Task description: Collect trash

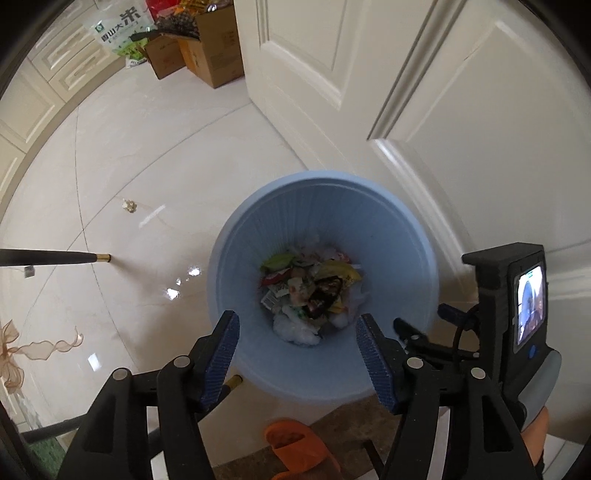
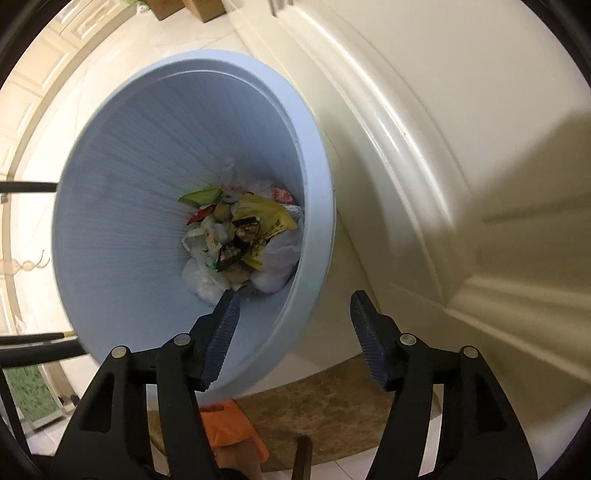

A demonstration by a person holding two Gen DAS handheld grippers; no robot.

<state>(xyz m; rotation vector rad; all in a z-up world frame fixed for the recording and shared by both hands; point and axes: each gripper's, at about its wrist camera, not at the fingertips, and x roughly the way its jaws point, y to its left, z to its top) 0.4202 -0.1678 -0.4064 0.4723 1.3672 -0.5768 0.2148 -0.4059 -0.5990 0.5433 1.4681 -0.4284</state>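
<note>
1. Directly below the left wrist camera stands the pale blue bin, upright on the glossy white floor tiles, with the cream panelled door just behind it.
2. Down in the bin's bottom lies the trash: crumpled wrappers in yellow, green, red and dark brown, plus white plastic and tissue.
3. Above the bin's near rim hangs the left gripper; its blue-padded jaws stand apart and nothing is between them.
4. Left of the bin, well apart on the floor, a small crumpled scrap lies by itself.
5. Near the bin's front edge an orange slipper sits on a brown threshold strip.
6. Far behind the bin, cardboard boxes and a rice bag stand against the wall.
7. Right of the bin, the other tool's handle and small screen show at the frame edge.
8. Seen from the right wrist camera, the same bin fills the left half, the trash heaped at its base.
9. Over the bin's right rim hangs the right gripper, jaws spread and empty; one pad is over the bin's inside, the other outside it beside the door.
</note>
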